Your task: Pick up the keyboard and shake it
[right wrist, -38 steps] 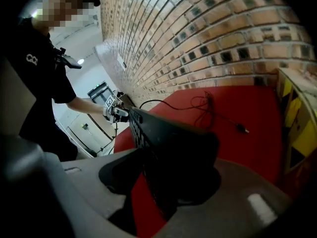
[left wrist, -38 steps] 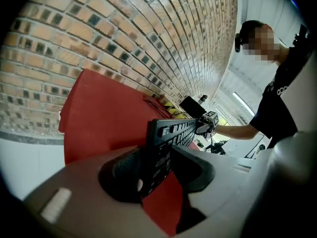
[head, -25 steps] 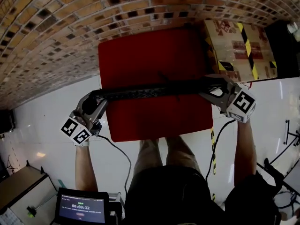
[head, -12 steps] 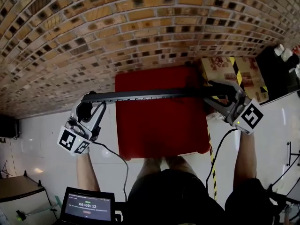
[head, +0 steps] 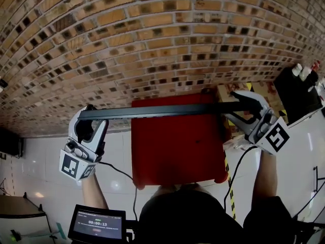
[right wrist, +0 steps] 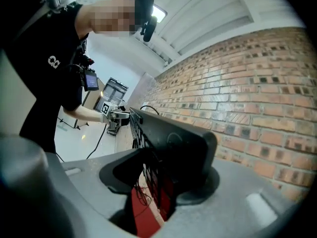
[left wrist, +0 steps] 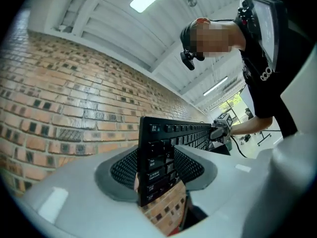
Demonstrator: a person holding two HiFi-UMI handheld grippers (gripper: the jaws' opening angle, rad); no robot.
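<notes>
Now the keyboard [head: 162,111] hangs in the air above the red table [head: 177,151]. Its long axis spans from the left gripper [head: 91,117] to the right gripper [head: 245,104], each clamped on one end.

Above the red worktop [head: 177,156] there is open room, under the keyboard [head: 162,111] that hangs across like a bar. The brick wall [head: 152,34] shuts off the far side. A cardboard box [head: 227,92] stands close at the worktop's far right corner. On the left the white floor [head: 43,161] lies open, crossed only by a thin cable [head: 121,171].
</notes>
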